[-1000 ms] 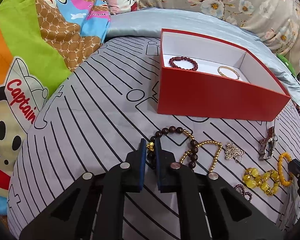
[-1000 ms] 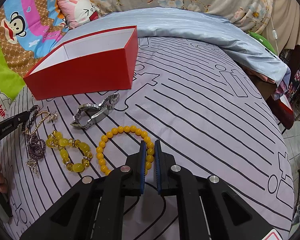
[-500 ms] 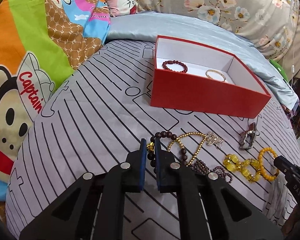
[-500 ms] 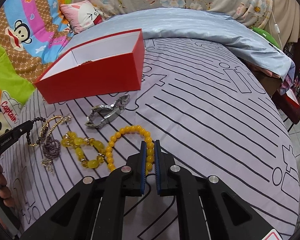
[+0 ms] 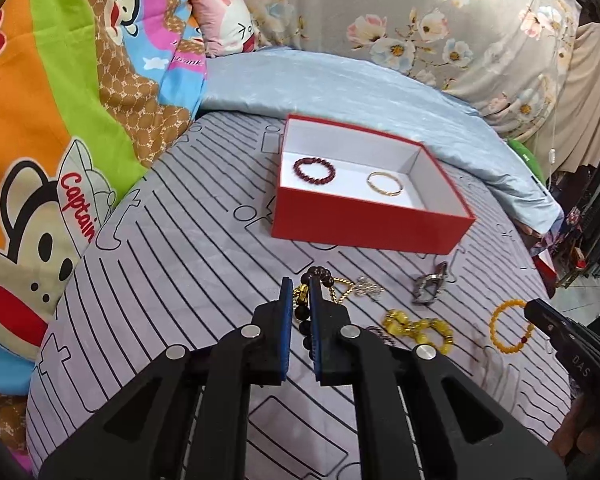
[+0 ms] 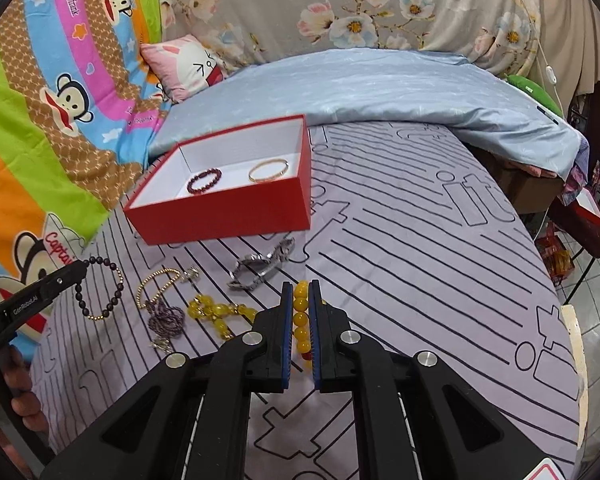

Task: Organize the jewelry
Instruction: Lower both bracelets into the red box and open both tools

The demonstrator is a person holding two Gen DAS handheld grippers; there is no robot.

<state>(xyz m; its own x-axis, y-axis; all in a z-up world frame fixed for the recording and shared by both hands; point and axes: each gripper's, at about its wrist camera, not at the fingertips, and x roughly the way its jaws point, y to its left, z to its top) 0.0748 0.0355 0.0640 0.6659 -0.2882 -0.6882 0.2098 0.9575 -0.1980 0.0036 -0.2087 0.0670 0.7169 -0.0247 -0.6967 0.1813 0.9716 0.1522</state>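
Note:
My left gripper is shut on a dark bead bracelet with gold beads and holds it above the bed; it hangs from the gripper in the right wrist view. My right gripper is shut on an orange bead bracelet, which also shows hanging in the left wrist view. A red box with a white inside holds a dark red bead bracelet and a gold bangle.
On the striped grey sheet lie a gold chain, a purple chain, a chunky yellow bracelet and a silver watch. Cartoon blanket at left, blue quilt behind. Bed edge at right.
Both grippers have risen with their bracelets, lifting them off the sheet. The view has pulled back, so the inside of the box shows more fully.

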